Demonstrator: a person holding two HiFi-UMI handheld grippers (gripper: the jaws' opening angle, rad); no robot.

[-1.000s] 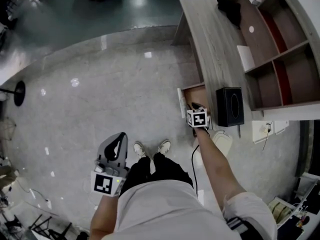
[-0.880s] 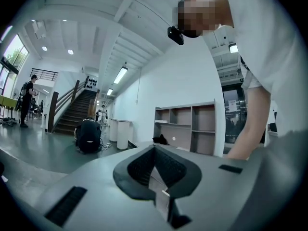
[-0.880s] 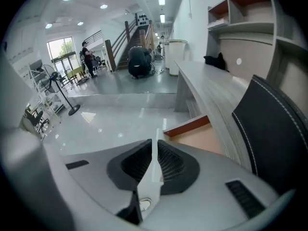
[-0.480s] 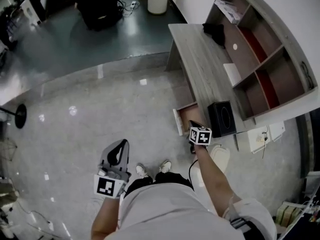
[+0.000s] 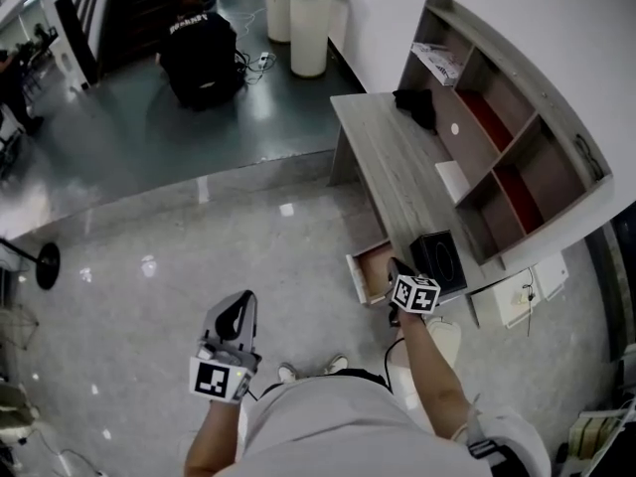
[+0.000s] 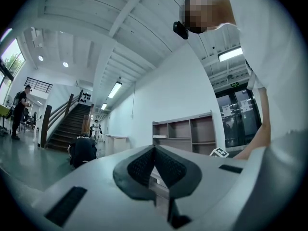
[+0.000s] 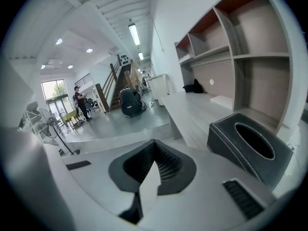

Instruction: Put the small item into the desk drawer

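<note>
My R gripper (image 5: 397, 268) is closed tight, just beside the open desk drawer (image 5: 372, 269); drawer's inside mostly hidden. L gripper (image 5: 239, 304) closed too.

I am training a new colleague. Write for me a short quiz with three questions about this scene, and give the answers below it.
1. True or false: the desk drawer stands open.
2. Which thing stands on the desk closest to the right hand-held gripper? A) a black tissue box B) a laptop C) a mug
3. Fill in: the jaws of the left hand-held gripper are ___ (apart / together).
Key: 1 true; 2 A; 3 together.
</note>
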